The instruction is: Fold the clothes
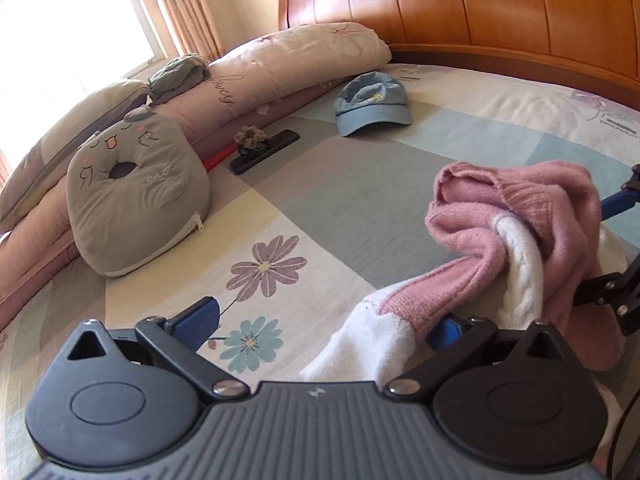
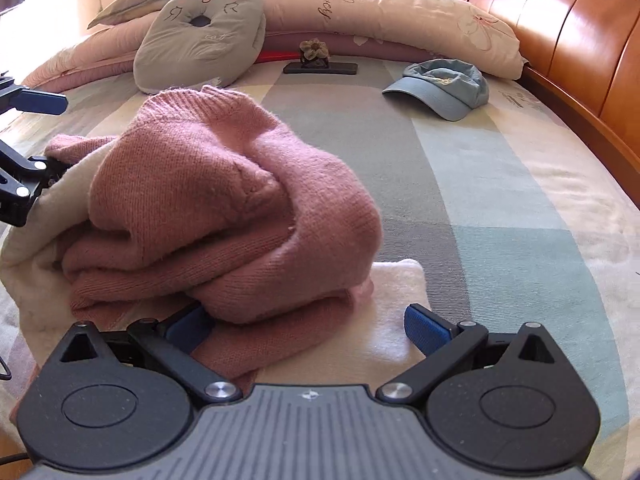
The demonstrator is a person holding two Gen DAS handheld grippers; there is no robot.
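Bedsheet (image 2: 500,200) under pink-white sweater (image 2: 224,200); left tongs (image 1: 324,324), right tongs (image 2: 304,324) both spread, level, flanking it

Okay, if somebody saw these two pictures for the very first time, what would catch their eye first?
First, the bunched pink and white sweater heaped on the bed's checked floral sheet, right before the right gripper, whose jaws stand open. Next, the grey cat-face cushion propped against the rolled pink quilt along the far side. Then the light blue cap lying alone near the wooden headboard.
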